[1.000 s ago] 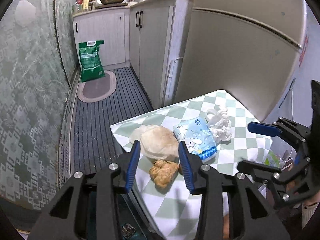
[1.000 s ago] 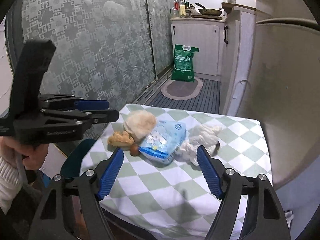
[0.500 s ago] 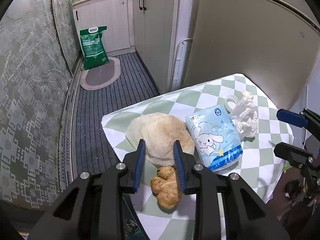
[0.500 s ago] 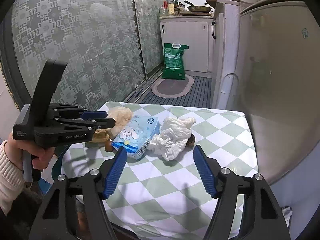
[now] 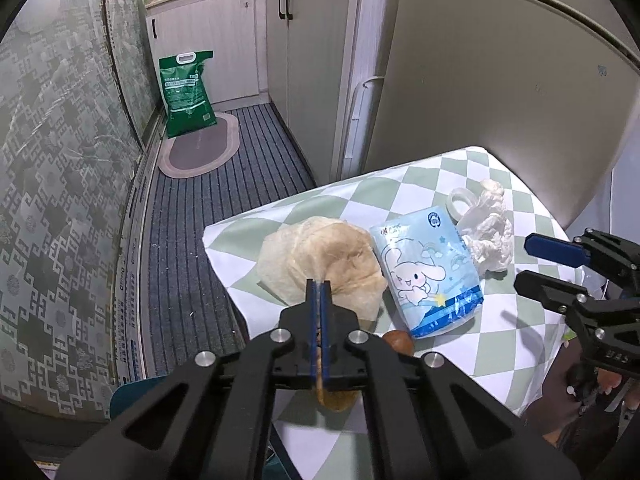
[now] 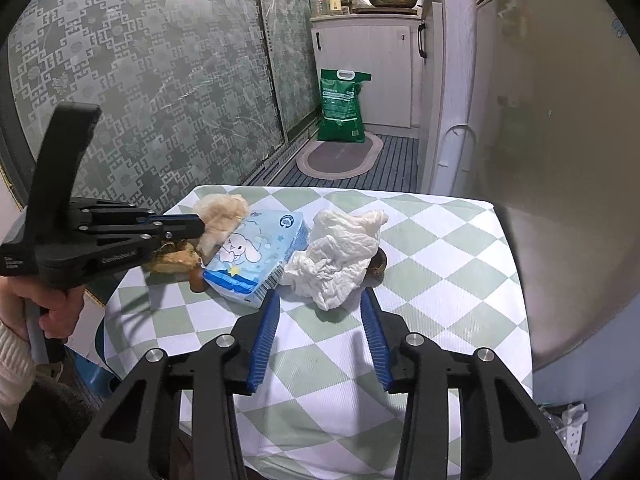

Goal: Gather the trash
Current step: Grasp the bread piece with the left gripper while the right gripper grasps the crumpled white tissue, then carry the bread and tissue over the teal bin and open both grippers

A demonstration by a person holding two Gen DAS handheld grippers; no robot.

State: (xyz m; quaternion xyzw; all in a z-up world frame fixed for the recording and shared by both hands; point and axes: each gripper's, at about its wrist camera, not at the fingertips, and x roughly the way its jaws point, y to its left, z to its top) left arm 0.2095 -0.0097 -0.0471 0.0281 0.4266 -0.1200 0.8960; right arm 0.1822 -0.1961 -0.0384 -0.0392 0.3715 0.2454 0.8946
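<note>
A crumpled tan paper (image 5: pixel 320 256) lies at the table's left edge; it also shows in the right wrist view (image 6: pixel 220 216). My left gripper (image 5: pixel 319 286) is shut on the tan paper's near edge. A brown peel (image 5: pixel 336 398) lies under its fingers. A blue tissue pack (image 5: pixel 428 272) lies in the middle. A white crumpled tissue (image 6: pixel 340 256) lies right of it, just beyond my open right gripper (image 6: pixel 320 300), which is empty.
The table has a green-checked cloth (image 6: pixel 440 264). A small brown nut (image 5: pixel 398 342) lies by the pack. A dark shell (image 6: pixel 378 262) sits behind the white tissue. A fridge (image 6: pixel 560 160) stands right. A green bag (image 5: pixel 186 92) is on the floor.
My left gripper moved forward and closed on the tan paper's edge. My right gripper moved closer to the white tissue and narrowed somewhat.
</note>
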